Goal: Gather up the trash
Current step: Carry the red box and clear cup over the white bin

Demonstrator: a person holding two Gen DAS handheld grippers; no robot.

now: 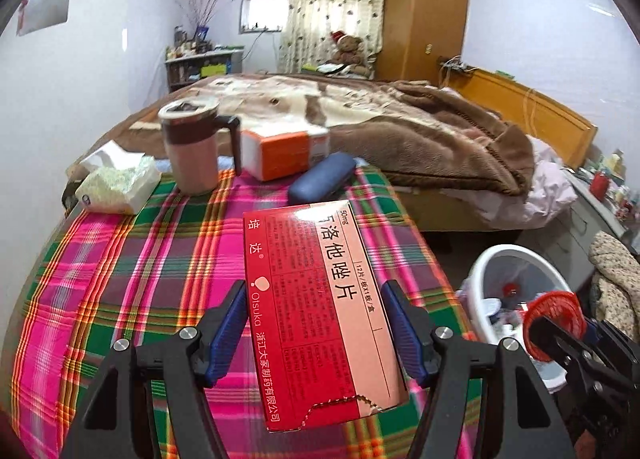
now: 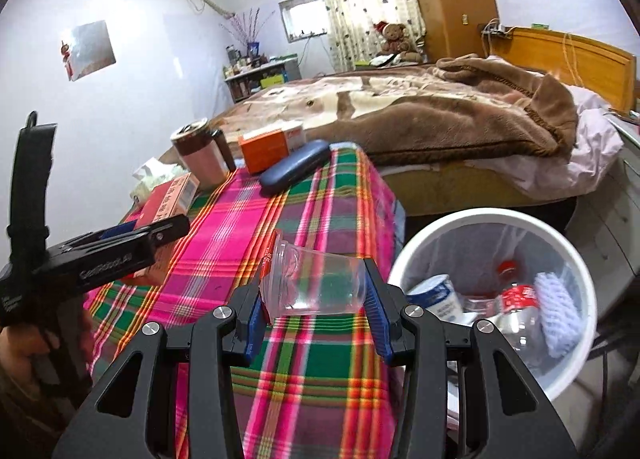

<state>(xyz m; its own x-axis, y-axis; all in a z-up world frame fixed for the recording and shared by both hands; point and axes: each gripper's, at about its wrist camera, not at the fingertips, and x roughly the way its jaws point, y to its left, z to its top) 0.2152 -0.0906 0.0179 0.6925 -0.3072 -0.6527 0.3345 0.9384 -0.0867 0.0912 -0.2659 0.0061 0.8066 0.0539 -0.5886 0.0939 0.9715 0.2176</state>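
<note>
Left wrist: red medicine box clamped between both fingers.

The left gripper is hiding most of the red medicine box in the right wrist view. The bin's far side is lying behind the right gripper, and the small print on the box is blurring.

1. Red medicine box: flat carton, torn end flap, lifted above the plaid table.
2. Clear plastic cup: lying sideways, off the table.
3. White trash bin: beside the table, part full.
</note>
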